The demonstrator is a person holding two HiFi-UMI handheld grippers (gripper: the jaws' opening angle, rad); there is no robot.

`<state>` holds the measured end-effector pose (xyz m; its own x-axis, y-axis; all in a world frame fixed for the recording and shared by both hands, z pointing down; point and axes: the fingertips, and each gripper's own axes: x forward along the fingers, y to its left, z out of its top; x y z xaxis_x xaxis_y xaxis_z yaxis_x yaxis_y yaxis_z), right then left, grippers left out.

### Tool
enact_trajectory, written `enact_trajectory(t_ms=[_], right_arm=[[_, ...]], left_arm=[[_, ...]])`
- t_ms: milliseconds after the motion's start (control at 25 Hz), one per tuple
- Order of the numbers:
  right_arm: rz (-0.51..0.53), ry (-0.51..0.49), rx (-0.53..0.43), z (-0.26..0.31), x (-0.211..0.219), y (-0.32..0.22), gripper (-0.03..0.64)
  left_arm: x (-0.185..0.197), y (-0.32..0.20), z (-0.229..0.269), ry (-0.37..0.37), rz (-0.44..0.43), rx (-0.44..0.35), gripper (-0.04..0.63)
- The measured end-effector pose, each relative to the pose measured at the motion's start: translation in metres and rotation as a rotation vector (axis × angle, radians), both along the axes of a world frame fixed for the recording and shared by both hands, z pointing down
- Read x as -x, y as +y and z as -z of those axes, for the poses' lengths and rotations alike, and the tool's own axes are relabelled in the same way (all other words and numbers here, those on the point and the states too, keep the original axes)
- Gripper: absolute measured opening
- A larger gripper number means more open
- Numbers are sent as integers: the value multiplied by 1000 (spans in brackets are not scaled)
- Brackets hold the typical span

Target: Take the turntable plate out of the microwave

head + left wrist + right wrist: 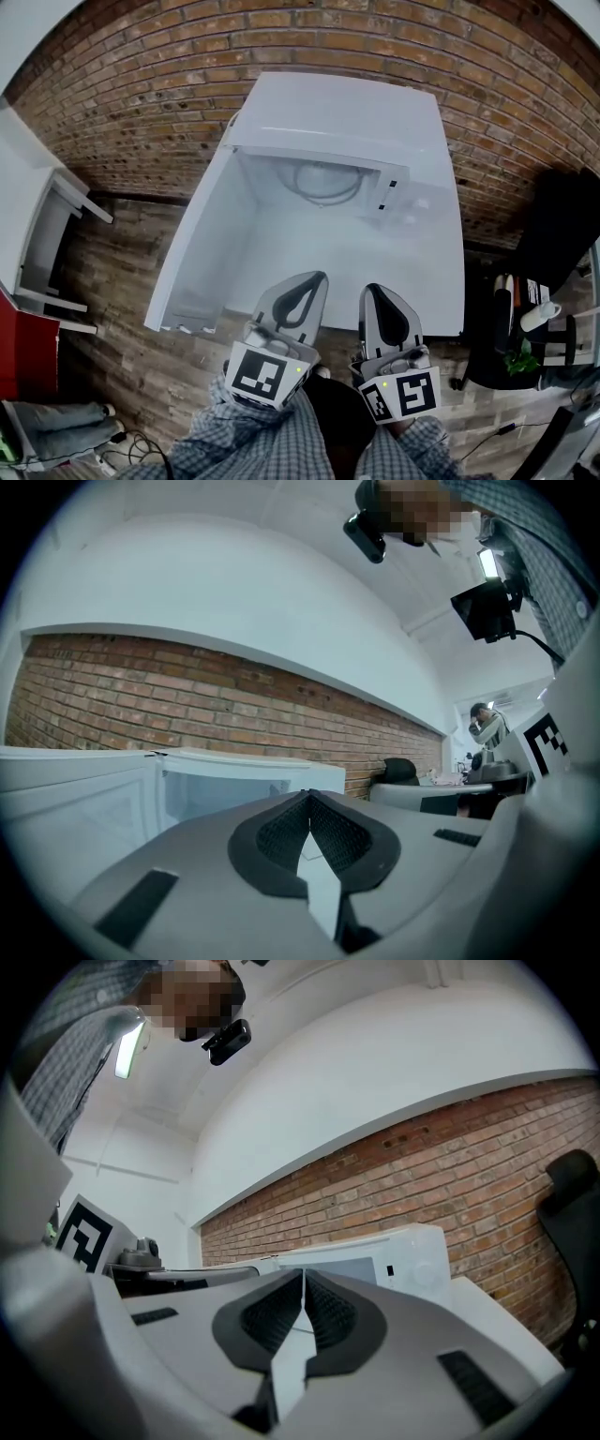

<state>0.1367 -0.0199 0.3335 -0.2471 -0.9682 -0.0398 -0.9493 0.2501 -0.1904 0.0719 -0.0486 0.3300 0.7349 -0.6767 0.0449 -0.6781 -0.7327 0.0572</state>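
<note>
A white microwave (349, 112) stands on a white table (427, 291) against a brick wall, its door (192, 248) swung open to the left. Inside the cavity the round glass turntable plate (323, 181) shows faintly. My left gripper (314, 278) and right gripper (373, 291) are side by side in front of the opening, apart from the microwave, both pointing at it. Each is shut with nothing between its jaws. The left gripper view looks over the shut left gripper (307, 797) at the open microwave (234, 778). The right gripper view shows the shut right gripper (303, 1275) and the microwave (375, 1260).
A black office chair (562, 225) and a dark stand with a cup (539, 315) are at the right. A white shelf unit (42, 234) and a red object (19, 352) stand at the left. A person (487, 726) sits far off in the left gripper view.
</note>
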Motion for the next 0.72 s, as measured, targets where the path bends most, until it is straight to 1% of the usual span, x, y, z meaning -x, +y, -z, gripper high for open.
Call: enact_trajectory(t_ms=[120, 320, 480, 600, 640, 720], right_arm=[[-5, 19, 14, -4, 0, -20, 23], [-6, 39, 29, -5, 3, -70, 23], [-4, 48, 41, -9, 14, -107, 23], [-8, 54, 51, -12, 21, -133, 23], [-11, 57, 58, -13, 23, -140, 23], [-20, 65, 76, -17, 26, -153, 23]], left_arm=[[-3, -22, -10, -9, -23, 19, 9], [-2, -72, -4, 23, -29, 20, 9], [7, -107, -12, 5, -36, 38, 9], [13, -133, -13, 32, -37, 53, 9], [14, -141, -13, 45, -38, 62, 9], [16, -155, -19, 46, -51, 94, 9]])
